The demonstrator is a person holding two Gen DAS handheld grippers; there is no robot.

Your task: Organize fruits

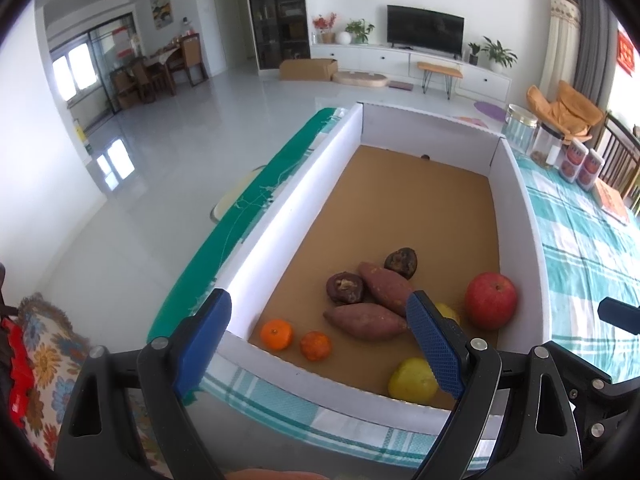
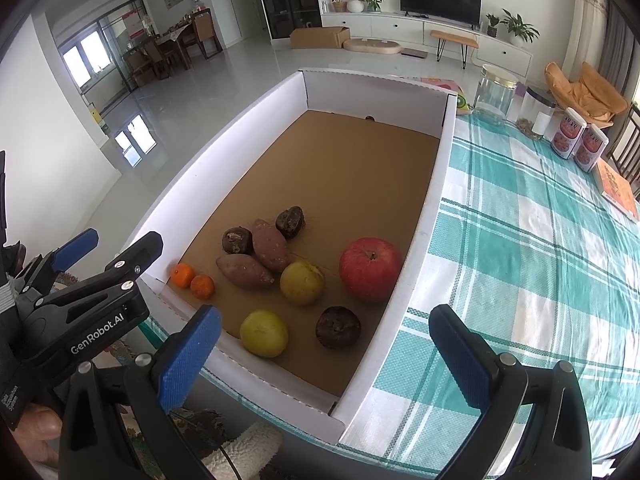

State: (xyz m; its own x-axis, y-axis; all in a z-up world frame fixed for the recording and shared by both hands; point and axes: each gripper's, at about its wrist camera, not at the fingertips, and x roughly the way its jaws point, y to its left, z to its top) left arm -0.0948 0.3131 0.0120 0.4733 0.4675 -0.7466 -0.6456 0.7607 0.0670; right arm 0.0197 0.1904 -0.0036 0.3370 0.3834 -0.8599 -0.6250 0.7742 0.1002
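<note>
- Hovering my left claw [image 1: 320, 332] over the box's [image 2: 424, 216] near-left corner, blue pads apart, gripping nothing.
- My right claw [image 2: 324, 344] gapes over the near-right corner.
- Apple [image 2: 370, 269], lemons [image 2: 264, 333], tangerines [image 2: 182, 275] and sweet potatoes [image 2: 245, 271] crowd the box's near end.

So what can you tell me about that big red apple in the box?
The red apple is the biggest fruit there. Its skin looks smooth and shiny, red with faint yellowish streaks, and a short brown stem sticks out of the dimple on top. It sits about upright, whole, on the brown cardboard floor of the white box, close to the right wall, though whether it touches that wall is unclear. A yellow fruit lies just to its left, seemingly apart. Neither gripper touches it.
</note>
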